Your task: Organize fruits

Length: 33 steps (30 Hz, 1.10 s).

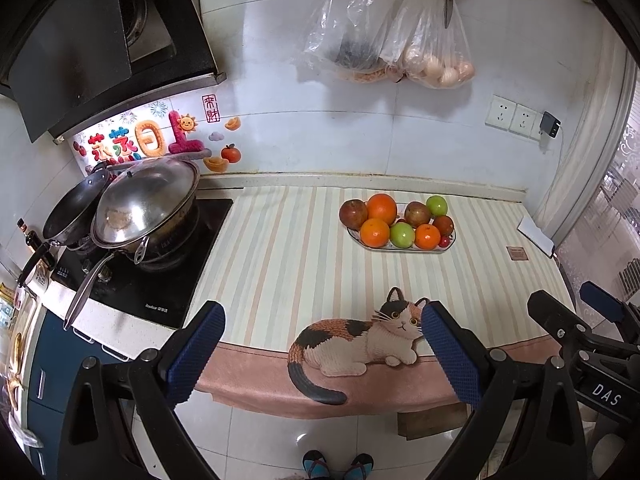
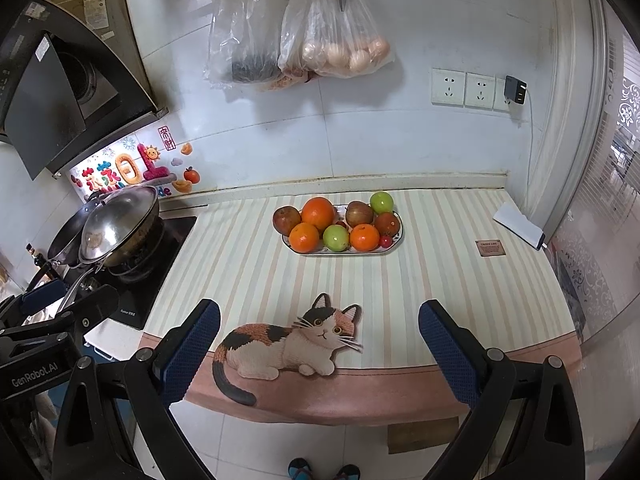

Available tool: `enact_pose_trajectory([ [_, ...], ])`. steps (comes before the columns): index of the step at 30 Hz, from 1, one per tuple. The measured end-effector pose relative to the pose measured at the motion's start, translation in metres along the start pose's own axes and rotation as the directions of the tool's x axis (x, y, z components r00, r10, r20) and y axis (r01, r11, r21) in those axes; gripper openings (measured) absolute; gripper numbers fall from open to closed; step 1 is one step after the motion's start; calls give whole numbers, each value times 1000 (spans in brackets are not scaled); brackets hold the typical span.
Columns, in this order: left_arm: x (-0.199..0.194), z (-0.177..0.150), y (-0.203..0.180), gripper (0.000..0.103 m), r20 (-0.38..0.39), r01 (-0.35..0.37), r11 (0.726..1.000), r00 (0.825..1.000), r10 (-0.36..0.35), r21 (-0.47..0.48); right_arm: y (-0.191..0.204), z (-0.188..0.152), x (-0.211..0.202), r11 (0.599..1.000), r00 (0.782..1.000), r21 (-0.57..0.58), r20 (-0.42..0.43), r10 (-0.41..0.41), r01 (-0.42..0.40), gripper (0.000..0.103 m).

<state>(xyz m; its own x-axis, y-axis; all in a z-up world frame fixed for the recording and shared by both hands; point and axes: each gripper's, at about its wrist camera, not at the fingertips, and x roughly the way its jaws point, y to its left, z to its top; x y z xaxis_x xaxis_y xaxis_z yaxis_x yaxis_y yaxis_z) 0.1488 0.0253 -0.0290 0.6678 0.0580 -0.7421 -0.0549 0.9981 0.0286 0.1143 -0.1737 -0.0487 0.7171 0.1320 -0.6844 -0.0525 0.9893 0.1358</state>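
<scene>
Both grippers hang off the front edge of the bench, the left gripper [image 1: 322, 342] and the right gripper [image 2: 319, 340] each spread wide with nothing between the blue pads. All the fruit in view lies heaped on one oval plate [image 2: 396, 240] toward the back edge of the striped cloth [image 2: 440, 300], right of the middle: three oranges [image 2: 318, 212], two green apples [image 2: 336, 237], several dull red apples [image 2: 286, 220] and a small red fruit [image 2: 385, 241] at the plate's right end. Such a heap would suit either a plate waiting to be sorted or one just filled, so the pictures do not settle which step is in hand. Whatever fruit is handled, it would be wise to close across its widest part, gently, since round fruit slips and its neighbours touch and may roll. The cat figure [image 2: 280, 344] at the front edge lies under any reach, and the pans [image 2: 116, 224] stand well clear on the left.
</scene>
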Motion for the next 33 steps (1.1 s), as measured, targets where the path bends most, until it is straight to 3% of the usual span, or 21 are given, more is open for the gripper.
enact_pose_trajectory([
  [33, 4, 3, 0, 100, -4, 2, 1000, 1000, -2, 3, 6, 2, 3, 1000, 1000, 20, -1, -18, 18, 101],
])
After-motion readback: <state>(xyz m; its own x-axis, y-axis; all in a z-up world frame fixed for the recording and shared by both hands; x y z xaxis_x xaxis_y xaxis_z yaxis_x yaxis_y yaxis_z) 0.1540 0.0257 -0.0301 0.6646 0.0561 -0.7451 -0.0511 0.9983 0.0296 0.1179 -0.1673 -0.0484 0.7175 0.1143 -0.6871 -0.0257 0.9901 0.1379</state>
